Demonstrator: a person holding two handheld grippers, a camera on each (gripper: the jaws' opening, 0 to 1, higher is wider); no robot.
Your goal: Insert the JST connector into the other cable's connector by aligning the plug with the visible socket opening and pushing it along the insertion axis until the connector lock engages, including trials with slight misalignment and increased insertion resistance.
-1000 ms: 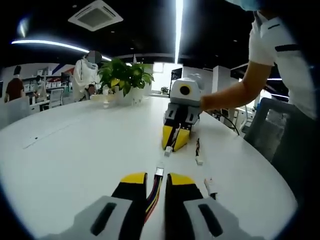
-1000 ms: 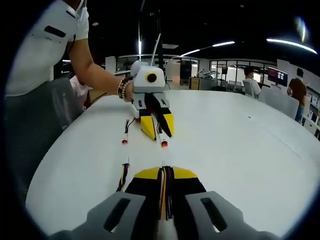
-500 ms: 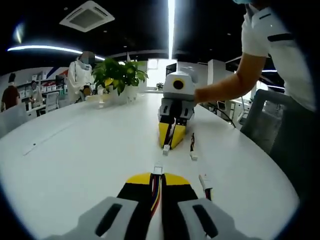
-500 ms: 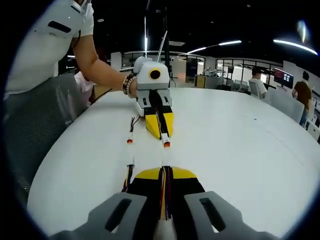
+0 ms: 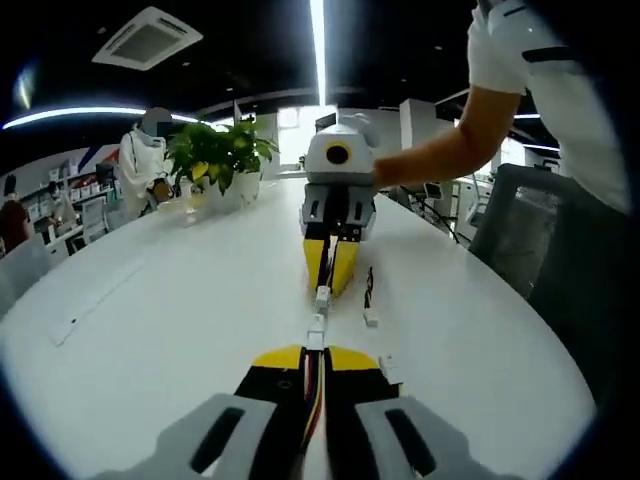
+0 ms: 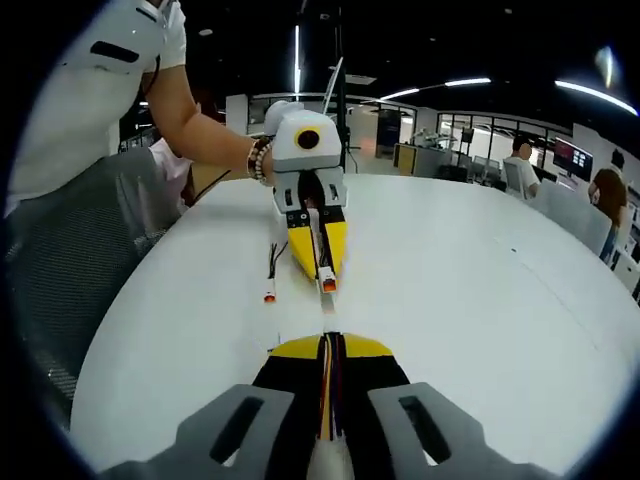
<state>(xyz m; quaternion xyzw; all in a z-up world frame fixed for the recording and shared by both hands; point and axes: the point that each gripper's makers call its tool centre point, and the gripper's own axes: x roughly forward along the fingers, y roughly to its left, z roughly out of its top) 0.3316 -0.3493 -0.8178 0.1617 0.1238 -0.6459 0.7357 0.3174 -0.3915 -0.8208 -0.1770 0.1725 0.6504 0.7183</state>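
The small white JST connector (image 5: 316, 331) sits just past the tips of the left gripper (image 5: 307, 362), whose yellow-and-black jaws are pinched together on the multicoloured ribbon cable (image 5: 311, 385) right behind it. Facing it, the right gripper (image 5: 331, 272) has its jaws closed on the other cable, with the mating white connector (image 5: 322, 295) poking out toward the first. From the left gripper view the two connectors look nearly nose to nose, just above the white round table (image 5: 180, 290), but I can't tell if they actually touch yet.

In the right gripper view the right gripper (image 6: 330, 350) clamps its striped cable (image 6: 331, 390), and the left gripper's connector with the orange-tinted tip (image 6: 328, 284) sits right ahead, pretty much on the centre line.

So this looks like the final line-up before the push. My take: keep both cables gripped close to the housings so they don't buckle, get the two bodies level and coaxial, then press straight along the axis. If it resists, back off a hair and re-square instead of forcing it. A loose spare cable with white plug (image 5: 369, 300) lies beside the action on the table, so watch it doesn't snag.
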